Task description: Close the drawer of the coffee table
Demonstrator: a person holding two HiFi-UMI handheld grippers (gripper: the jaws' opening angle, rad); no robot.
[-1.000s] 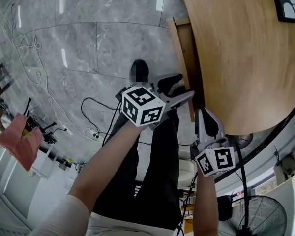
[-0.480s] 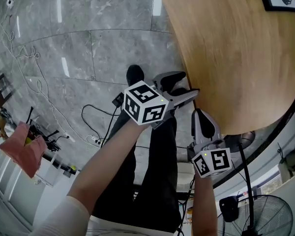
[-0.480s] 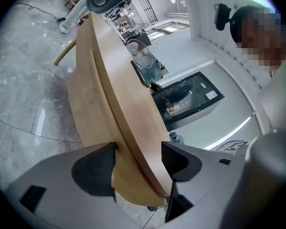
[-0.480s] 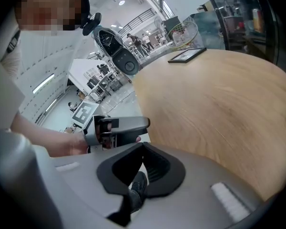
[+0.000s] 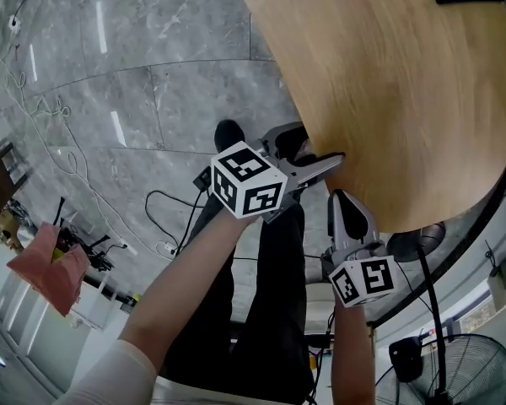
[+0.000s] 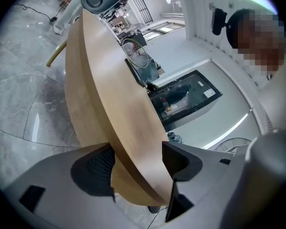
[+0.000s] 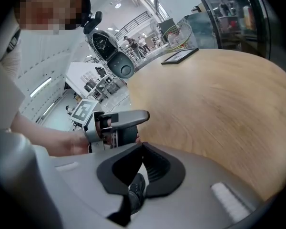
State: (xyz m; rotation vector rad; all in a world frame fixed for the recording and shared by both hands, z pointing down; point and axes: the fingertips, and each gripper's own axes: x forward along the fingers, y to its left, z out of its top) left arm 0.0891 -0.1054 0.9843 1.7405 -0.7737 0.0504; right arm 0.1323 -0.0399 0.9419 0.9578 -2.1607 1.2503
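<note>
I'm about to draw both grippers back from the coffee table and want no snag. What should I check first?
1. Left gripper released: jaws apart, they have just been opening: ok.
2. Its pads clear of the table rim that lies between them: cannot tell.
3. Drawer pushed in: none juts past the table top in the head view: ok.
4. Right gripper free: jaws together, nothing held: ok.
5. Floor by the feet: a black cable lies beside the person's leg: not ok.
</note>
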